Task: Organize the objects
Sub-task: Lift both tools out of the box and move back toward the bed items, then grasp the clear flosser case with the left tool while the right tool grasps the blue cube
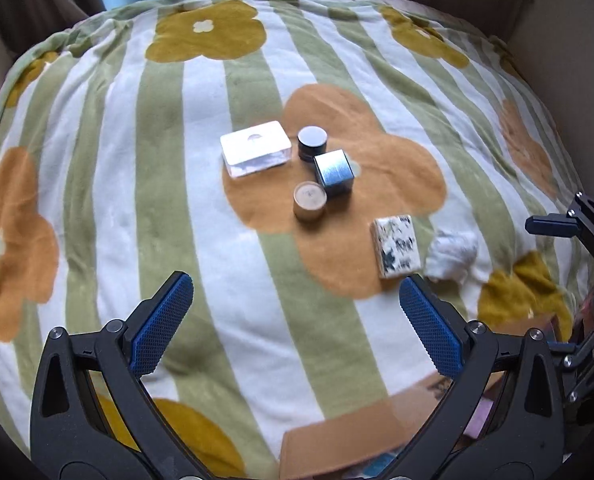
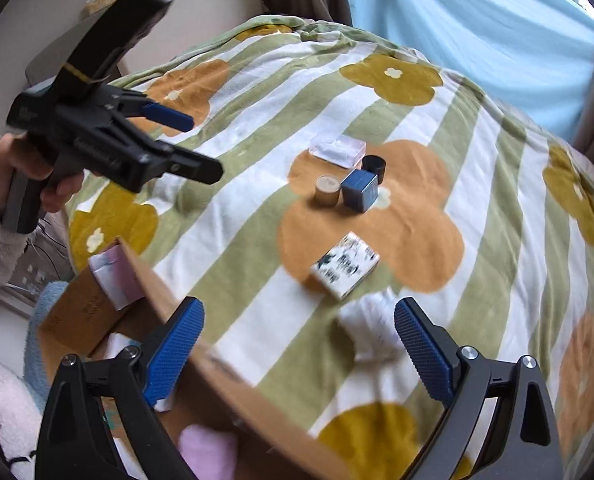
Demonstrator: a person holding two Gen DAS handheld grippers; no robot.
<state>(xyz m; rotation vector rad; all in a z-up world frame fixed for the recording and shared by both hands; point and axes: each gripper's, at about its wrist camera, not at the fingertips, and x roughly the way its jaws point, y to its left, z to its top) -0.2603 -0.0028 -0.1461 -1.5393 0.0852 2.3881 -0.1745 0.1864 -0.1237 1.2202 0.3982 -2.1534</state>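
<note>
On the flowered blanket lie a clear plastic box [image 1: 255, 153] [image 2: 337, 147], a black round jar [image 1: 312, 143] [image 2: 374, 167], a blue cube box [image 1: 334, 173] [image 2: 359, 190], a tan round jar [image 1: 309, 201] [image 2: 327, 189], a white patterned box [image 1: 396, 245] [image 2: 345, 265] and a crumpled white tissue [image 1: 452, 254] [image 2: 371, 328]. My left gripper [image 1: 295, 320] is open and empty, hovering short of them; it shows in the right wrist view [image 2: 201, 148]. My right gripper [image 2: 299, 344] is open and empty, just above the tissue; it shows in the left wrist view [image 1: 569, 232].
A cardboard box [image 2: 153, 304] [image 1: 349, 436] with a pink-white packet [image 2: 117, 280] and other items stands at the bed's near edge. A light blue curtain [image 2: 477, 28] hangs behind the bed. A fluffy white and blue fabric [image 2: 1, 396] lies beside the box.
</note>
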